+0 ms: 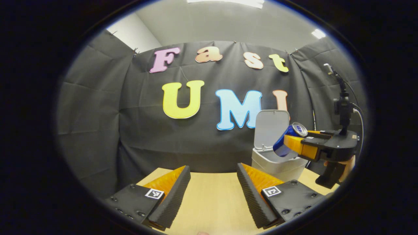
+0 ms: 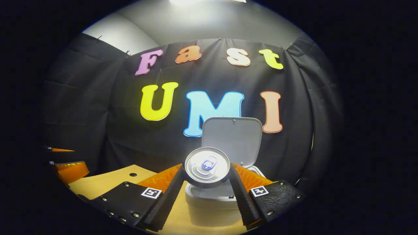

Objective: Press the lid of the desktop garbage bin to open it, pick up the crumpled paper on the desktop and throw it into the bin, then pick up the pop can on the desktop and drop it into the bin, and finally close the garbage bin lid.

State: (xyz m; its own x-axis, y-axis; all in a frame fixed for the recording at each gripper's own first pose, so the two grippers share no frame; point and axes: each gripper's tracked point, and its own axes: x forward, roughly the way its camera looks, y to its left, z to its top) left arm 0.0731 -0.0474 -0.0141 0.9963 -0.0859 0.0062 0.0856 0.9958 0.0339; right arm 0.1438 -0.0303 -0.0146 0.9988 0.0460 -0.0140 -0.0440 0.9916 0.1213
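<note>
Left gripper view: the left gripper [image 1: 214, 191] hung low over the wooden desktop [image 1: 212, 199], its two fingers spread wide apart with nothing between them. One garbage bin [image 1: 277, 164] stood at the far right of the desktop, against the booth wall, its single lid [image 1: 271, 128] raised upright. One pop can [image 1: 289, 138] was held tilted in the air just above the bin's open mouth, clamped between the fingers of the right gripper [image 1: 295, 143], which reached in from the right; a hand [image 1: 346, 164] showed at its grip. Right gripper view: the right gripper [image 2: 206, 182] had both fingers pressed against the sides of the one pop can [image 2: 207, 167], whose silver top with its pull tab faced the camera. Directly behind and below the can stood the garbage bin [image 2: 209, 195] with its lid [image 2: 232, 138] open and upright. The desktop [image 2: 107, 181] stretched left, with one small dark hole in its surface. The left gripper [image 2: 67, 164] showed at the far left edge; its state could not be told from here. Count: two grippers, one bin, one lid, one can.
</note>
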